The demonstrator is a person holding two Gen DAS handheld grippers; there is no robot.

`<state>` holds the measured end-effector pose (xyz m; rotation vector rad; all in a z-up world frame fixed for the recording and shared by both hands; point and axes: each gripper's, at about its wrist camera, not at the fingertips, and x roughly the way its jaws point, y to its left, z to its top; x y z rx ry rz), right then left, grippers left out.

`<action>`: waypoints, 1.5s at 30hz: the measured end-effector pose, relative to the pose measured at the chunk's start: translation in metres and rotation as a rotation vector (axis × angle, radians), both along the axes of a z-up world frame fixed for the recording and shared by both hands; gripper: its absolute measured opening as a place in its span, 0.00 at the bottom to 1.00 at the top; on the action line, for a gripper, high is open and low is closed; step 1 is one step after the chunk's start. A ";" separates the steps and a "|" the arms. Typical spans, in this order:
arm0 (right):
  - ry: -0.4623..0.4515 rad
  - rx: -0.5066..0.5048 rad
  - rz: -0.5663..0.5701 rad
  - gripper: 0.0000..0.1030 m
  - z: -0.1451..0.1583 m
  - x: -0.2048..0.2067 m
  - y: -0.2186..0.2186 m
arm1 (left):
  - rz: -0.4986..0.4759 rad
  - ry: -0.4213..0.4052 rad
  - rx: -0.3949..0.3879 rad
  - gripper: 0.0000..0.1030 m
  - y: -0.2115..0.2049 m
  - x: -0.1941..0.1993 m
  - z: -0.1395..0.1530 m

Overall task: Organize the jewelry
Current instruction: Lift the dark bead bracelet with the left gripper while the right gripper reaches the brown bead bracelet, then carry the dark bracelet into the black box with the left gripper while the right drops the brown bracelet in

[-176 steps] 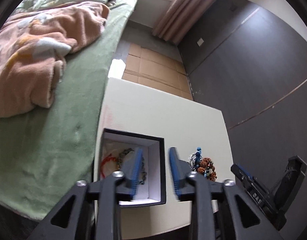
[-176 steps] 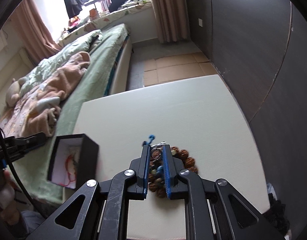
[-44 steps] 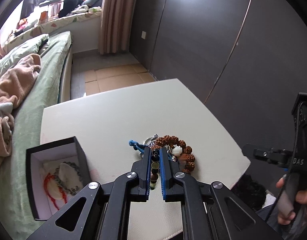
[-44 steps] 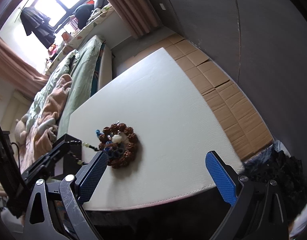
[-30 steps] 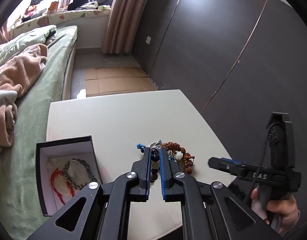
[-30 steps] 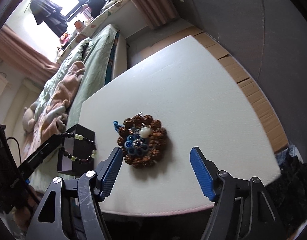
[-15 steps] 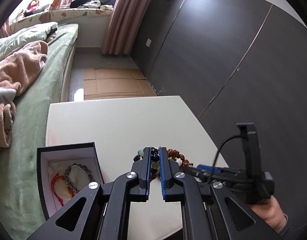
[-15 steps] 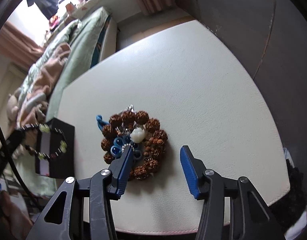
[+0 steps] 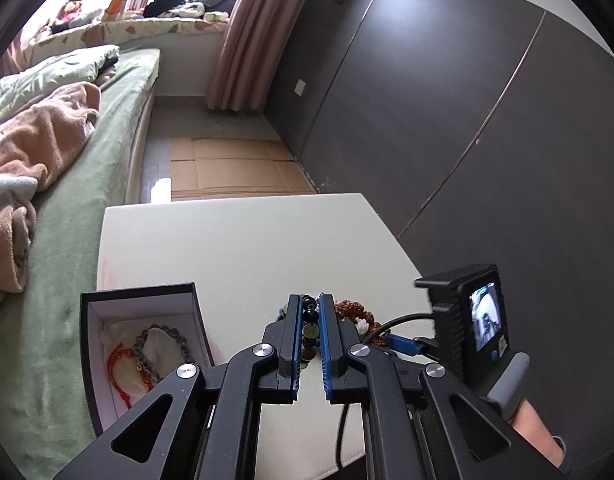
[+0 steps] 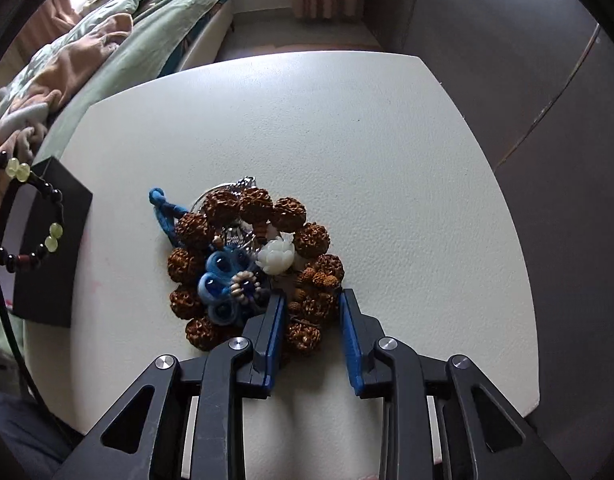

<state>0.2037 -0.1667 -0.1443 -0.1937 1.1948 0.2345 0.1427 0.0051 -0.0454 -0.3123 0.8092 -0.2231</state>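
My left gripper (image 9: 309, 305) is shut on a dark beaded bracelet with pale green beads (image 9: 309, 322), held above the white table; the bracelet also hangs at the left edge of the right wrist view (image 10: 47, 236). An open black jewelry box (image 9: 107, 348) holds a red cord bracelet (image 9: 121, 368) and a grey bead bracelet (image 9: 163, 334). My right gripper (image 10: 311, 300) is open, its jaws astride the near side of a brown rudraksha bead bracelet (image 10: 299, 248) in a pile with a blue flower piece (image 10: 223, 276) and a white lotus bead (image 10: 275, 257).
The white table (image 10: 347, 140) ends close on the right by a dark wall panel (image 9: 487, 120). A green bed with a pink blanket (image 9: 39, 136) lies left of the table. The black box (image 10: 51, 256) stands at the table's left edge.
My right gripper has come down and forward onto the brown bead pile, its jaws narrowing around it. My left gripper has lifted the dark bracelet up and away toward the left.
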 end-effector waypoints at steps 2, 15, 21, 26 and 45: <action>0.017 0.041 -0.012 0.26 0.003 -0.002 -0.007 | 0.002 0.006 0.001 0.08 0.000 -0.002 -0.001; -0.165 0.262 0.019 0.24 0.061 -0.041 -0.032 | 0.038 -0.047 -0.016 0.08 0.008 -0.017 0.019; -0.222 0.316 0.031 0.24 0.078 -0.044 -0.035 | 0.074 -0.072 -0.022 0.08 0.024 -0.025 0.029; -0.273 0.375 0.054 0.24 0.094 -0.050 -0.032 | 0.120 -0.053 -0.019 0.08 0.044 -0.024 0.022; -0.314 0.463 0.132 0.24 0.107 -0.064 0.005 | 0.222 0.128 -0.091 0.58 0.095 -0.013 -0.018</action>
